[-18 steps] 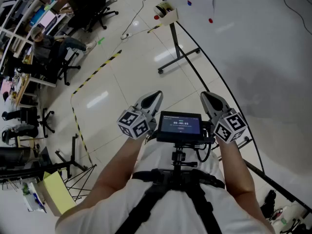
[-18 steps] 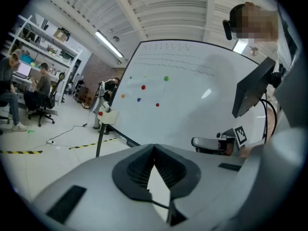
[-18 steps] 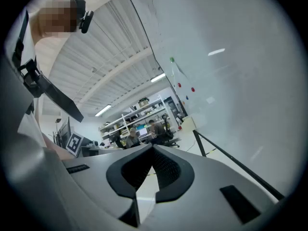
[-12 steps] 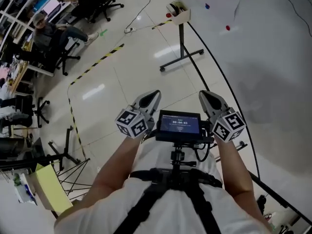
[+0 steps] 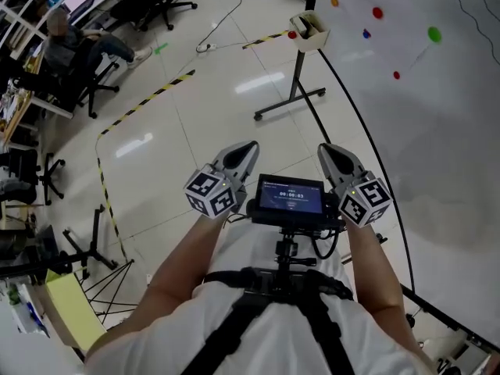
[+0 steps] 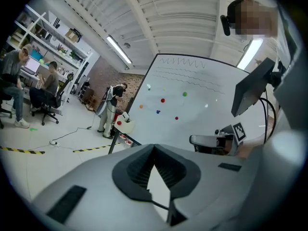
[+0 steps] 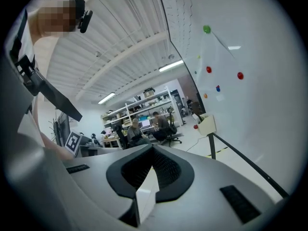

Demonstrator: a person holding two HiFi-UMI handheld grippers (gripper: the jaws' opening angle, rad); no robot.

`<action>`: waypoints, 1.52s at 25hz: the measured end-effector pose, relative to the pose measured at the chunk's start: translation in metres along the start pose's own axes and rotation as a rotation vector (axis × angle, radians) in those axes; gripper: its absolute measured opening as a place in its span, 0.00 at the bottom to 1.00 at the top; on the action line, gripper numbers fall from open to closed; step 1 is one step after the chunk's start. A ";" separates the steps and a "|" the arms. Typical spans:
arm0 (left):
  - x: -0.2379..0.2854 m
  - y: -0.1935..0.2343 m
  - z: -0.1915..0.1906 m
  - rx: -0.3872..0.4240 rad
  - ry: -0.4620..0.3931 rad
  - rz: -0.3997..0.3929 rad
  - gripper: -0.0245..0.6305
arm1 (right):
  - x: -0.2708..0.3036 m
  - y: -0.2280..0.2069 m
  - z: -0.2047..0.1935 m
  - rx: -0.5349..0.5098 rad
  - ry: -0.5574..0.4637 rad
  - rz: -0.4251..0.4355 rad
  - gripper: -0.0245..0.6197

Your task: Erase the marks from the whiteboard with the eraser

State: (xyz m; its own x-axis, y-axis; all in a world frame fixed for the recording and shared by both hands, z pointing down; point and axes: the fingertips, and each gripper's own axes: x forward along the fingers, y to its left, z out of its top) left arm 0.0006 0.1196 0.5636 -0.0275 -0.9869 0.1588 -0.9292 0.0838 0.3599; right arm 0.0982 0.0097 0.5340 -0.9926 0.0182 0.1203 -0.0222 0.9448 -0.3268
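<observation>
In the head view, my left gripper (image 5: 248, 148) and right gripper (image 5: 325, 148) sit side by side in front of the whiteboard (image 5: 437, 131), one on each side of the small screen (image 5: 291, 199) on my chest mount. The right gripper is the one nearer the whiteboard's lower edge. Both have their jaws pressed together and carry nothing. A cream open-topped box (image 5: 312, 34) hangs at the whiteboard's left edge, at the top of the stand post (image 5: 297, 80), with a red blob (image 5: 292, 34) on its outer side. Whatever is inside the box is too small for me to tell, and I cannot pick out the eraser. The whiteboard is white and glossy, with coloured dots (image 5: 377, 12) scattered near the box end.

In the left gripper view, my jaw tips meet in a point with only floor showing behind them. The whiteboard fills the middle distance ahead. Thin dark wavy lines (image 6: 183, 61) run along its top, with fainter lines just below them. Under those sit the red, green, orange and blue dots. The box is at the whiteboard's lower left corner, and its contents are hidden from here too.

In the right gripper view, these jaws are also closed tip to tip and empty. The whiteboard runs along the right side, with its dots high up. The box is fixed to the whiteboard's far edge, and I see only its outer wall.
</observation>
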 end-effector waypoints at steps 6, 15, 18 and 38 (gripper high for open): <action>-0.015 0.042 0.007 0.035 -0.019 -0.034 0.08 | 0.038 0.010 -0.009 -0.009 -0.004 -0.045 0.06; -0.059 0.115 0.020 0.044 -0.022 0.036 0.08 | 0.111 0.039 -0.016 -0.045 0.048 0.017 0.06; -0.050 0.125 0.031 0.031 -0.027 0.033 0.08 | 0.130 0.039 -0.006 -0.052 0.050 0.038 0.06; 0.152 0.158 0.077 0.152 0.121 -0.082 0.08 | 0.194 -0.118 0.046 0.010 -0.013 0.038 0.06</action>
State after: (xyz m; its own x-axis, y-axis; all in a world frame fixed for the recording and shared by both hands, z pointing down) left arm -0.1791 -0.0283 0.5736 0.0867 -0.9650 0.2476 -0.9716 -0.0269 0.2351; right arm -0.0975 -0.1133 0.5533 -0.9942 0.0499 0.0952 0.0147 0.9403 -0.3400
